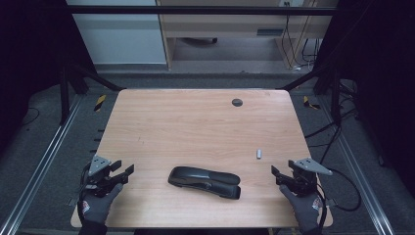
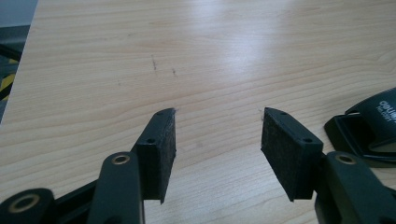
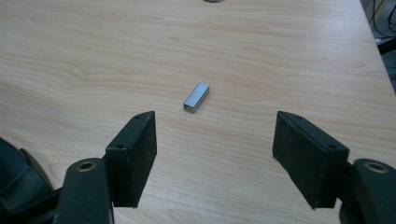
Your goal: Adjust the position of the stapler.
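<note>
A black stapler lies flat near the front middle of the wooden table. One end of the stapler shows at the right edge of the left gripper view. A small block of silver staples rests to the stapler's right, and the staples lie just ahead of the right gripper's jaws. My left gripper hovers at the front left, open and empty. My right gripper sits at the front right, open wide with nothing between its pads.
A round dark cable hole is set in the table near its far edge. Metal rails and loose cables run along both sides below the table. A gloved hand holds each gripper.
</note>
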`<state>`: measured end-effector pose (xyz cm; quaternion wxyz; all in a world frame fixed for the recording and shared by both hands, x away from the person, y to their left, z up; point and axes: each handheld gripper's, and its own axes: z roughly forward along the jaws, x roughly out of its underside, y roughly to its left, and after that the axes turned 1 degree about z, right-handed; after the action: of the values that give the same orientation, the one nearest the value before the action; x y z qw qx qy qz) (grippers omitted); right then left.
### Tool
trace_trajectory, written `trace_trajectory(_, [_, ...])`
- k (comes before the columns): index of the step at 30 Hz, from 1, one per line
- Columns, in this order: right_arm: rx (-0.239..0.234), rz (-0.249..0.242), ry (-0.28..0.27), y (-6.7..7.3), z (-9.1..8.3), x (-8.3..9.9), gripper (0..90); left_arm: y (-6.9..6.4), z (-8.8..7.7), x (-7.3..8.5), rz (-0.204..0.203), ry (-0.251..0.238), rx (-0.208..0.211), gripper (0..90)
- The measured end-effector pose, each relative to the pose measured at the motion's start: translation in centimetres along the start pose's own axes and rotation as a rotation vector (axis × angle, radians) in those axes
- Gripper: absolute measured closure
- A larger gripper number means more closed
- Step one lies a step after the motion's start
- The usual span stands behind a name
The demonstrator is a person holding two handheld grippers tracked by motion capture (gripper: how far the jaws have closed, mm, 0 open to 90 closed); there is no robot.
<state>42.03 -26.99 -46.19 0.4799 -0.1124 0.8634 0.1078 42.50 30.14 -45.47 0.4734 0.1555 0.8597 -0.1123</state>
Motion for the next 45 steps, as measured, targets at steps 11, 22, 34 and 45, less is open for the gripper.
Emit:
trace_trajectory(11, [-0.084,-0.033,0.066,0.9,0.4,-0.1,42.8,-1.3,-0.2,-0.7,0.057,-0.002,0.046,39.2])
trace_trajectory(22, [-0.112,-0.033,0.034,2.0,0.2,0.2,48.0,-3.3,-0.3,-2.1,0.125,-0.025,0.072,39.4])
trace_trajectory(34, [-0.15,-0.055,0.038,3.2,0.2,0.7,51.2,-6.0,0.2,-3.2,0.212,-0.024,0.109,39.9])
trace_trajectory(45, [-0.17,-0.073,0.043,4.0,0.2,1.0,53.0,-8.6,0.6,-4.4,0.279,-0.022,0.15,38.7])
